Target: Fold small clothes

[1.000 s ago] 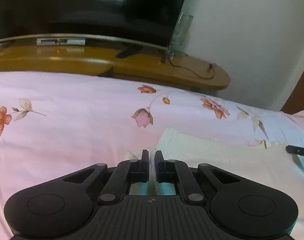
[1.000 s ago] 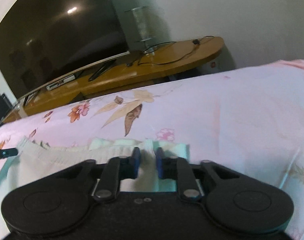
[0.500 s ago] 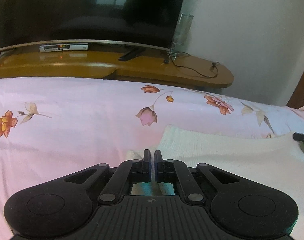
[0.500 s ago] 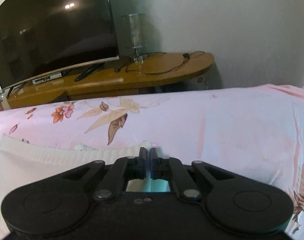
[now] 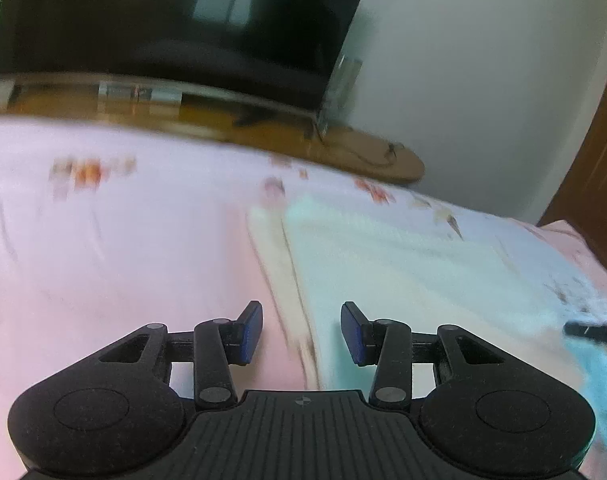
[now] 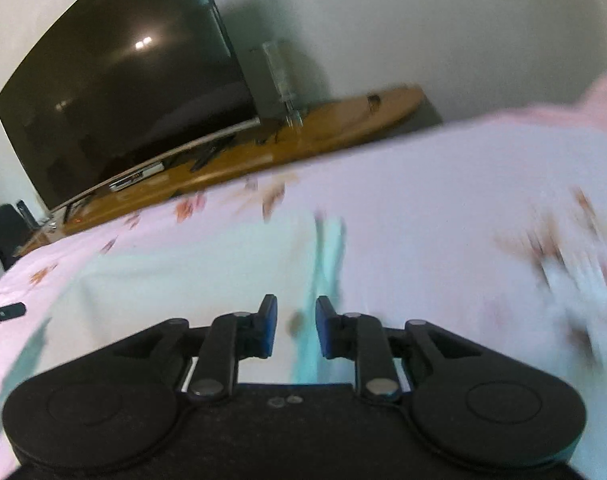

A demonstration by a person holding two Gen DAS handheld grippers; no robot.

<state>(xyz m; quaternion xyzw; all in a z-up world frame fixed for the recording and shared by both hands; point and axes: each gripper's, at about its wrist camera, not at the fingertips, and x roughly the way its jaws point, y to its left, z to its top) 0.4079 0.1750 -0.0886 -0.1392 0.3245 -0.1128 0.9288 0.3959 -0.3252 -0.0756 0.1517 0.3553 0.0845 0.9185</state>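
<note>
our left gripper (image 5: 301, 330) and right gripper (image 6: 296, 330) are both opening, nothing pinched; the pale garment (image 5: 403, 264) lies flat on the pink floral bedsheet (image 5: 103, 240) beneath them. risk: a trailing pad snags cloth and pulls the fold open.

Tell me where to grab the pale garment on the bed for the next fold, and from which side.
Probably the pale garment by its two near corners, one gripper each, coming from the near side. It lies flat on the pink bedsheet; the left gripper and right gripper, jaws opening and empty, sit over its side edges.
</note>
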